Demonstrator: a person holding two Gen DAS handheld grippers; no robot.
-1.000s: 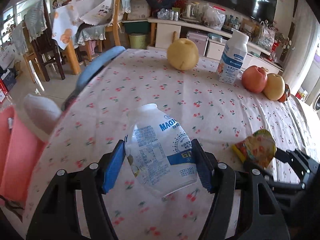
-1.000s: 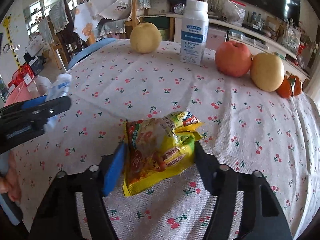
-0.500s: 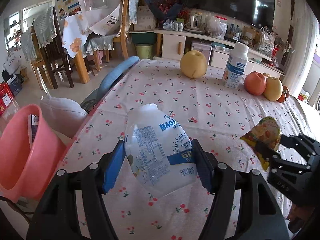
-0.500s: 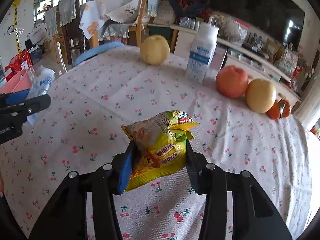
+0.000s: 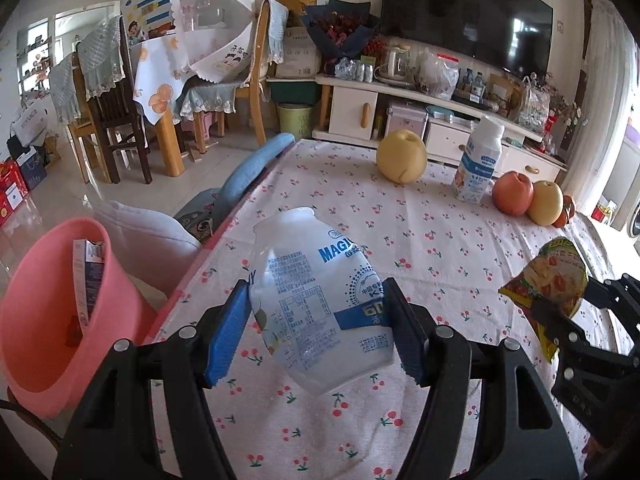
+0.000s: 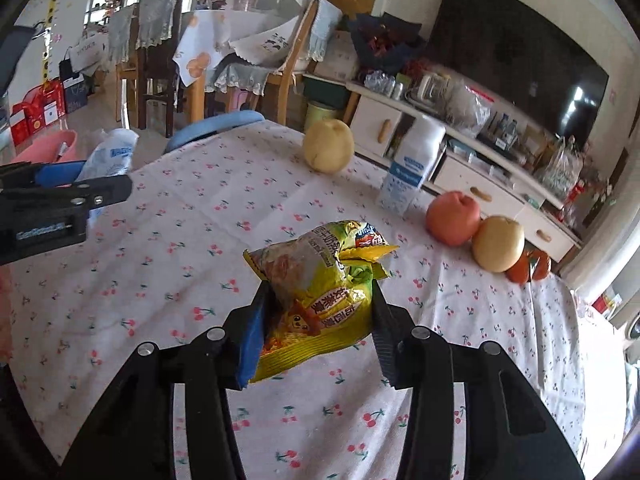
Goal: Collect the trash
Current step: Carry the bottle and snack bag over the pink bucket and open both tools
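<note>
left gripper (image 5: pixel 316 332) clamps the empty bottle (image 5: pixel 320 300) mid-frame, lifted off the surface (image 5: pixel 440 240) for the pink bin (image 5: pixel 44 320) lower left; right gripper (image 6: pixel 316 328) pinches the snack wrapper (image 6: pixel 320 292).

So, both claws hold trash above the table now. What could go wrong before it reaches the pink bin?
1. The left claw holds the empty bottle tilted by its smooth sides; it might slip out.
2. The right claw pinches only the lower part of the crumpled snack bag; it could slide free.
3. The pink bin sits below the table edge, already holding a carton; a drop from too far may miss.
</note>
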